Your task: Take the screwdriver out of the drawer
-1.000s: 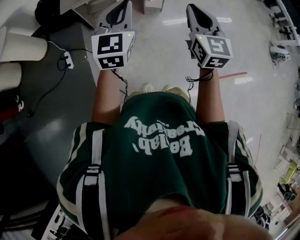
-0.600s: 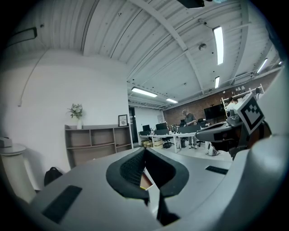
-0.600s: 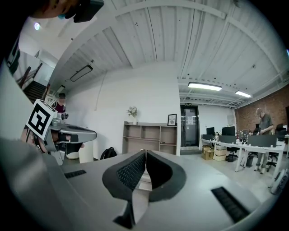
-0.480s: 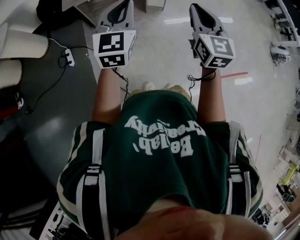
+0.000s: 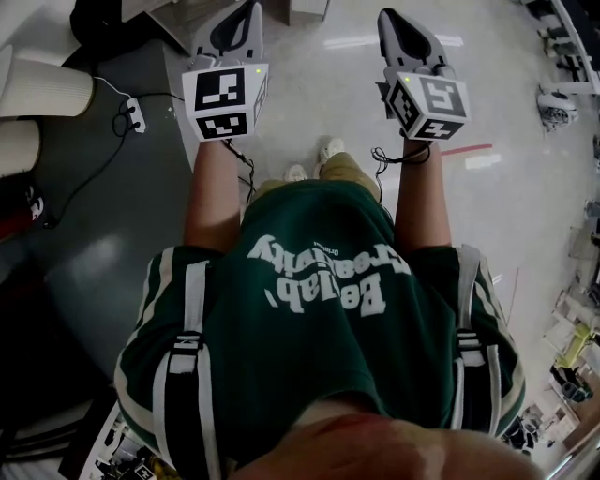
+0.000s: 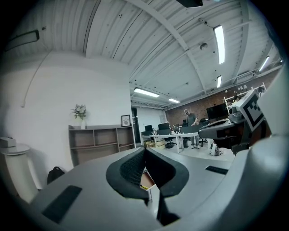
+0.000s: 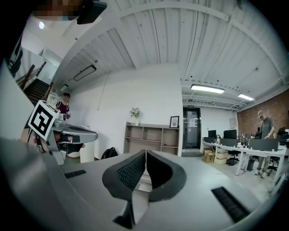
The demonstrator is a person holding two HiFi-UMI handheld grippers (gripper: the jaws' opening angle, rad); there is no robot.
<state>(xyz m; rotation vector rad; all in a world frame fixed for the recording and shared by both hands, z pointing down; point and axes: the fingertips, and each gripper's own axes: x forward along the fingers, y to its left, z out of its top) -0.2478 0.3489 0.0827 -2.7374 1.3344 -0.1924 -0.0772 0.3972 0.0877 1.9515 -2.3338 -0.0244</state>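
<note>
No drawer or screwdriver shows in any view. In the head view, the person holds both grippers out level over the floor. The left gripper (image 5: pixel 251 11) and the right gripper (image 5: pixel 388 19) each carry a marker cube. In the left gripper view, the left gripper (image 6: pixel 144 150) has its dark pads meeting at the tips with nothing between them. The right gripper (image 7: pixel 146 152) is likewise shut and empty in its own view. Each gripper also appears at the side of the other's view: the right gripper (image 6: pixel 226 131) and the left gripper (image 7: pixel 67 133).
A wooden shelf unit (image 7: pixel 151 140) with a flower vase stands against the white wall ahead. Office desks (image 6: pixel 176 135) with a person beside them lie to the right. On the floor are a power strip with cable (image 5: pixel 137 119), white cylinders (image 5: pixel 47 94) and red tape (image 5: pixel 469 149).
The person's right foot has stepped forward under the grippers. Both grippers have stayed where they were, still shut.
</note>
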